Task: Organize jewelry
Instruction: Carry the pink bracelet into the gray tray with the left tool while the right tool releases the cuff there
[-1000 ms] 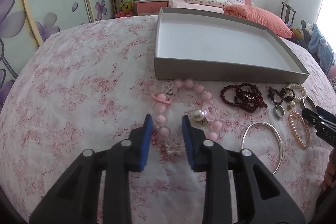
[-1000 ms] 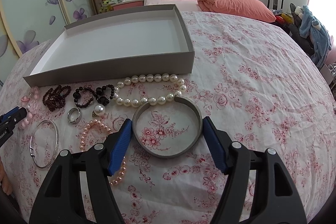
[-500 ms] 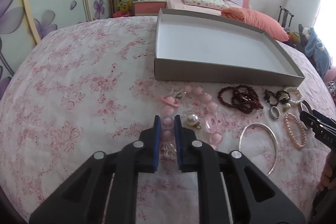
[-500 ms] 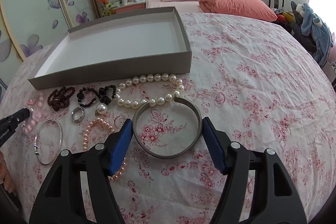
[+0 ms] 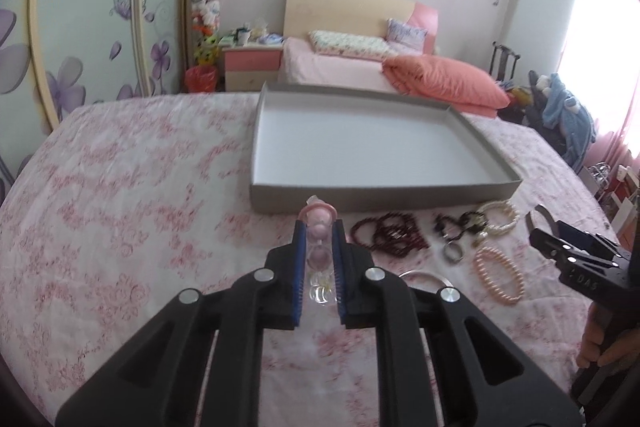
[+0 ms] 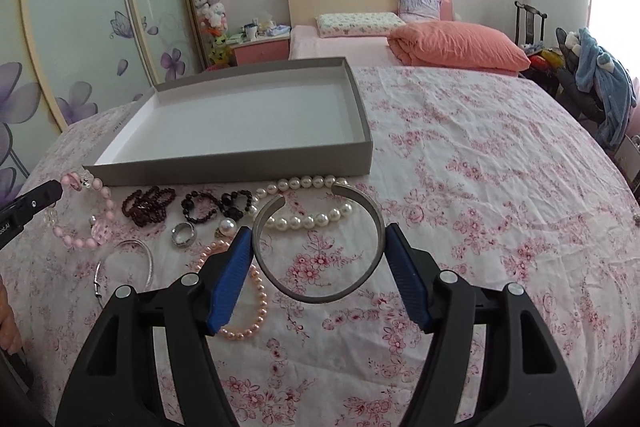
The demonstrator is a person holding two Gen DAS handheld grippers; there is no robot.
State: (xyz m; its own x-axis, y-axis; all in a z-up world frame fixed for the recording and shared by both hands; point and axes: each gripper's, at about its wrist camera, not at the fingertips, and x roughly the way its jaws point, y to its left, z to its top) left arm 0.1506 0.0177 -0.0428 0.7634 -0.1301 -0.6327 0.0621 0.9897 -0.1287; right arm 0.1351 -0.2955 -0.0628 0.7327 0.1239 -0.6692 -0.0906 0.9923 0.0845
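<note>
Dangling pink-bead bracelet [image 5: 318, 227] with clear charms sits clamped in the left gripper [image 5: 318, 239], before the empty grey tray [image 5: 360, 197]. Right gripper [image 6: 318, 259] squeezes an open silver cuff [image 6: 316, 247] above the flowered bedspread [image 6: 480, 187].

Pink bead bracelet [image 5: 319, 239] and open silver cuff [image 6: 318, 247] lifted before the empty grey tray [image 6: 224, 171].

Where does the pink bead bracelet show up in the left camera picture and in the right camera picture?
Left wrist view: the pink bead bracelet sits low in the middle, pinched by the left gripper.
Right wrist view: the bracelet is at the far left edge, hanging from that gripper's tip.
Shared landmark: the grey box lies just behind the bracelet in both.
</note>
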